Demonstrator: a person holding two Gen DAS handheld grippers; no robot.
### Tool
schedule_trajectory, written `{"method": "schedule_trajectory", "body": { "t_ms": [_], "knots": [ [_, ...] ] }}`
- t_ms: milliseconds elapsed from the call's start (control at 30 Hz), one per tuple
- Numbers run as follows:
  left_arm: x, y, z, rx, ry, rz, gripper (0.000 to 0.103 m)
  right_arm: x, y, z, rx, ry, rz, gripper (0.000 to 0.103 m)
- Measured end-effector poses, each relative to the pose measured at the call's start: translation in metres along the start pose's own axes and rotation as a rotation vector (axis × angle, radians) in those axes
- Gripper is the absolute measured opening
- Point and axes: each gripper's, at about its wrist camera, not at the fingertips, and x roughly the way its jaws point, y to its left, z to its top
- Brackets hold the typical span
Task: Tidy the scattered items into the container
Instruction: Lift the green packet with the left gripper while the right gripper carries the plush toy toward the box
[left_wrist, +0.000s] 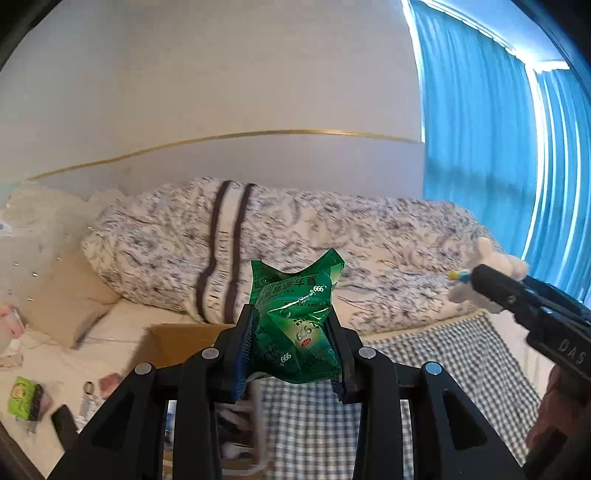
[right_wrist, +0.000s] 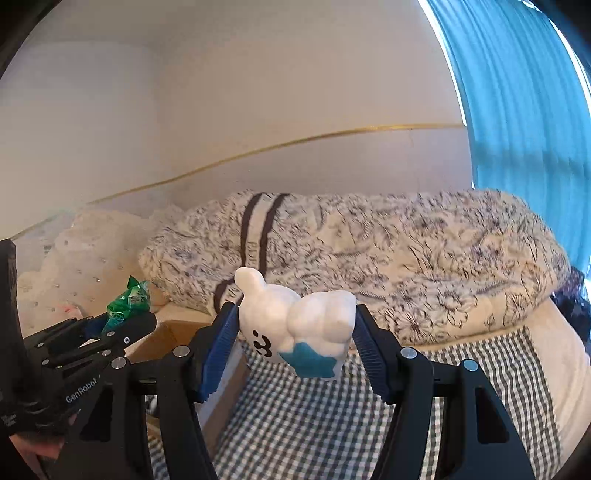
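Observation:
My left gripper (left_wrist: 293, 328) is shut on a crumpled green packet (left_wrist: 299, 314) and holds it in the air above the bed. It also shows in the right wrist view (right_wrist: 127, 301). My right gripper (right_wrist: 293, 328) is shut on a white toy figure with a blue patch (right_wrist: 299, 325), also held up; the toy shows at the right of the left wrist view (left_wrist: 491, 266). A brown cardboard box (left_wrist: 166, 343) lies open below and behind the left gripper, its edge showing in the right wrist view (right_wrist: 173, 332).
A checked blanket (left_wrist: 443, 354) covers the bed on the right. A rolled floral duvet (left_wrist: 332, 236) lies along the wall. Small items, among them a green pack (left_wrist: 22, 400), lie scattered on the sheet at left. A blue curtain (left_wrist: 480, 129) hangs at right.

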Motion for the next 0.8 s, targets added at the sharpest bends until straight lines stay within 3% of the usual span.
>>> {"method": "schedule_trajectory", "body": {
  "t_ms": [333, 800],
  "knots": [
    [-0.010, 0.072, 0.004, -0.058, -0.007, 0.073, 0.035, 0.015, 0.064, 0.007, -0.059, 0.002, 0.098, 0.062],
    [0.019, 0.131, -0.013, -0.083, 0.060, 0.124, 0.035, 0.066, 0.128, -0.004, -0.119, 0.045, 0.178, 0.062]
  ]
}}
